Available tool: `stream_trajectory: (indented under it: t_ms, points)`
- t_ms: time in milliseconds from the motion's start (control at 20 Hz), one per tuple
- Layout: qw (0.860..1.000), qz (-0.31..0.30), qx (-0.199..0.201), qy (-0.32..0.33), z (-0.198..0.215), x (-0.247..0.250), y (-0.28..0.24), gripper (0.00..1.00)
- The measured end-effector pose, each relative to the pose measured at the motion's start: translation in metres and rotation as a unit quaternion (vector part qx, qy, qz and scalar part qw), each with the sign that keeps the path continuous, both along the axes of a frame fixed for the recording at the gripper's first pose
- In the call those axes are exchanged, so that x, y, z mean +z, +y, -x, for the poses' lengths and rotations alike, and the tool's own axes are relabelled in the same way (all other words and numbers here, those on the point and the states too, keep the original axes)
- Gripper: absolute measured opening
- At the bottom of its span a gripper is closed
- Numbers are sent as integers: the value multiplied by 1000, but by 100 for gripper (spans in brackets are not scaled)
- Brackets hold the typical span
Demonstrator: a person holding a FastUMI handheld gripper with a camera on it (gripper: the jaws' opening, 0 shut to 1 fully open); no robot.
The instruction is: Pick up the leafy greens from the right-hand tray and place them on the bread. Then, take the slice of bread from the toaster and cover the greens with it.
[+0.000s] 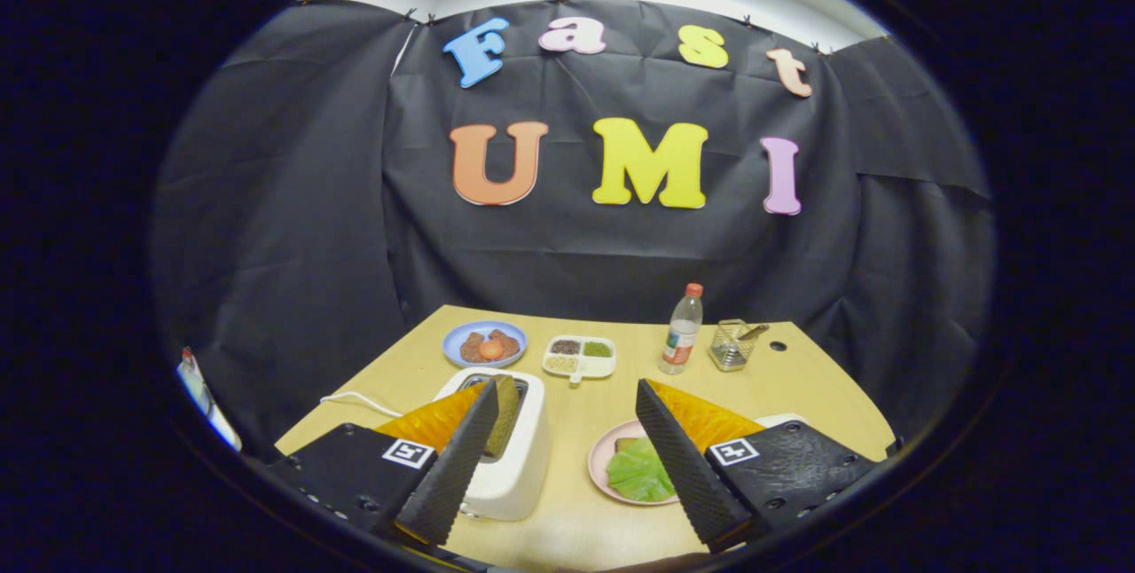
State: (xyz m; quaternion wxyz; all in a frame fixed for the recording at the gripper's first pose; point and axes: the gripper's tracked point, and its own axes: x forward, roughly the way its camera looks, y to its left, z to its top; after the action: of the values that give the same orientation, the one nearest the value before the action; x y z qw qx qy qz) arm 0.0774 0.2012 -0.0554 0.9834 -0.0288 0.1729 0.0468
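The gripper [563, 458] hung over the near edge of the table [798, 378] with its fingers spread wide and nothing between them. The left finger [452, 467] lay in front of the toaster [510, 458], the right finger [683, 467] in front of the pink plate [603, 467].

The greens [640, 471] already sat on that plate, near the table's near-right part, on what looked like a brown slice [627, 443] peeking out at their far side. So the first half seemed done. The second slice [507, 413] stood upright in the toaster slot, its long axis running away from the near edge and its top edge pointing up.

Risks, as I judged them: the slice stood edge-on, so the fingers would have to close across its thin faces; a skewed approach could knock the toaster or crush the bread. A cord [355, 400] trailed toward the left edge and could snag. Carrying the slice across, a low pass could drag the greens off the plate.

Farther back stood a blue plate [457, 344], a divided dish [579, 357], a bottle [682, 333] and a wire basket [730, 345] along the far edge.
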Motion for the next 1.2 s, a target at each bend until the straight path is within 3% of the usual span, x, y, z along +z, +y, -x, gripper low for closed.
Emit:
stream_trajectory:
  t_ms: [100, 300, 750, 900, 1100, 1200]
  points:
    - [1000, 12, 7, 7, -11, -3, 17, 96]
    - [998, 39, -14, 44, -40, -28, 32, 96]
    - [992, 8, 7, 129, -82, -99, 64, 95]
    - [990, -6, 13, 140, -85, -107, 68, 40]
    - [991, -17, 16, 129, -87, -108, 73, 42]
    - [992, -16, 20, 122, -91, -105, 74, 8]
